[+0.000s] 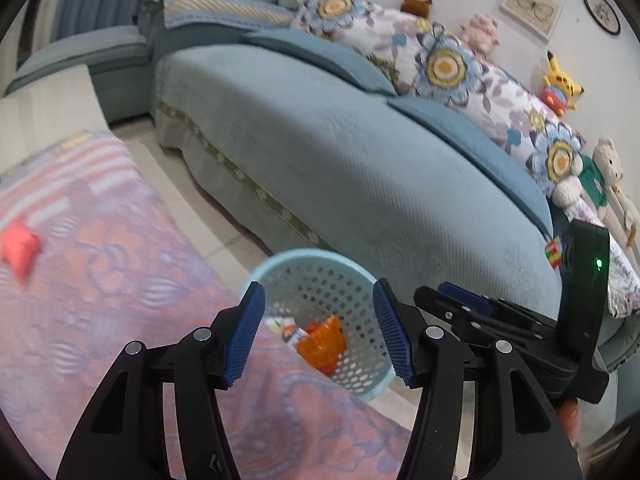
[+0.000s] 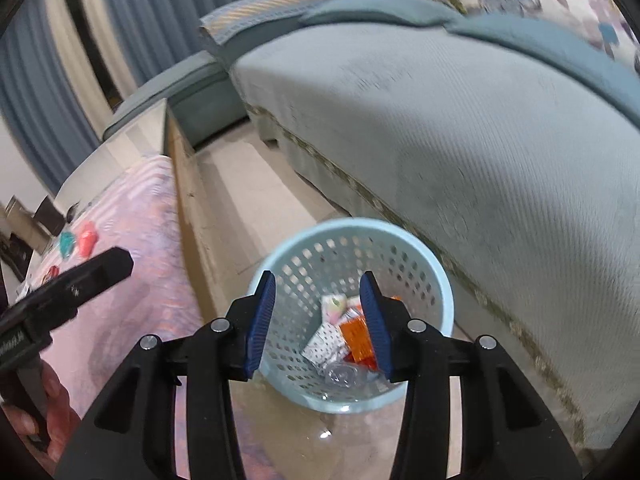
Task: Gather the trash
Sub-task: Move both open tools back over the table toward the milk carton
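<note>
Pale blue perforated plastic, the waste basket (image 2: 352, 312) is standing on the floor between the table's edge and the sofa (image 2: 460, 152), holding an orange wrapper (image 2: 357, 334), white packets (image 2: 326, 344) and clear crumpled plastic (image 2: 344, 376). The right gripper (image 2: 318, 322) is hanging over its mouth, jaws spread and holding nothing. The left gripper (image 1: 318, 334) is gaping empty too, the basket showing between its pads. At nine o'clock in the left view a red scrap (image 1: 20, 250) is lying on the pink patterned tablecloth (image 1: 120, 280). Stuffed toys (image 1: 560, 84) are lining the sofa back at two o'clock.
</note>
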`<state>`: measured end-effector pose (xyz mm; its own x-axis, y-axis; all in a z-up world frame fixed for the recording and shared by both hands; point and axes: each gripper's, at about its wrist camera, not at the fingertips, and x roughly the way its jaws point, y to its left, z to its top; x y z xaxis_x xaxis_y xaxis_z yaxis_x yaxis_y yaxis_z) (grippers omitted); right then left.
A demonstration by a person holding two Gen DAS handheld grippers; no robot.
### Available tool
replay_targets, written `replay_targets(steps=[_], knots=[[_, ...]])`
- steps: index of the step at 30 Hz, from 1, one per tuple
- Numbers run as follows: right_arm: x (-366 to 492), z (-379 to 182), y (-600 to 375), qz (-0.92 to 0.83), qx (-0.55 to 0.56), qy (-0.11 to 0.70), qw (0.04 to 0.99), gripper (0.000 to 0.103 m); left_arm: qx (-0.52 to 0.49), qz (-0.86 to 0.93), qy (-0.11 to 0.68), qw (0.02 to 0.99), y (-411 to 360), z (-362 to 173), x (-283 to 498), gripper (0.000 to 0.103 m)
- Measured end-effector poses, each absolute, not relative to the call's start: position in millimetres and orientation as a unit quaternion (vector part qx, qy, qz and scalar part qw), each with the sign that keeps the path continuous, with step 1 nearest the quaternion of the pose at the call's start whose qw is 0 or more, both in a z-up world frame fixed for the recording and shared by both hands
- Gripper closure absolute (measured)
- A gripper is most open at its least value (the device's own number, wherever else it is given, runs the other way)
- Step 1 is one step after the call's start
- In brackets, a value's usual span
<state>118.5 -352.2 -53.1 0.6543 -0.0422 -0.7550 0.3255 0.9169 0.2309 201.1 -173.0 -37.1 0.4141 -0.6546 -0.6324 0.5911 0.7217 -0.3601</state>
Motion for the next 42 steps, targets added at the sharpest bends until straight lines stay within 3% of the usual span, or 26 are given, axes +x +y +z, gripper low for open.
replay_targets(steps=[5,11,14,19,22,31,37,42], knots=[[122,-21,-314,-0.09,0.127,0.378,0.913,0.056,-0.074,-0.342,0.364,0.863,-123,-6,201,0.041],[131,8,-258,-0.021,0.09,0.35,0.932,0.055,-0.101,-0.288,0.332,0.893,-48,19,196,0.041],[138,18,-226,0.012,0.072,0.335,0.939,0.046,-0.105,-0.249,0.311,0.911,-4,30,192,0.032],[160,28,-163,0.066,0.035,0.32,0.944,0.046,-0.094,-0.159,0.287,0.94,83,39,185,0.028],[178,27,-131,0.09,0.016,0.3,0.949,0.037,-0.102,-0.108,0.288,0.946,136,34,179,0.024],[249,-19,-64,0.107,-0.016,0.334,0.936,0.037,-0.17,-0.012,0.335,0.927,279,-6,191,0.023],[293,-47,-51,0.107,-0.005,0.373,0.922,0.037,-0.174,0.011,0.375,0.91,311,-38,215,0.023],[303,-59,-50,0.104,-0.001,0.399,0.911,0.039,-0.193,-0.031,0.41,0.891,304,-58,224,0.029]])
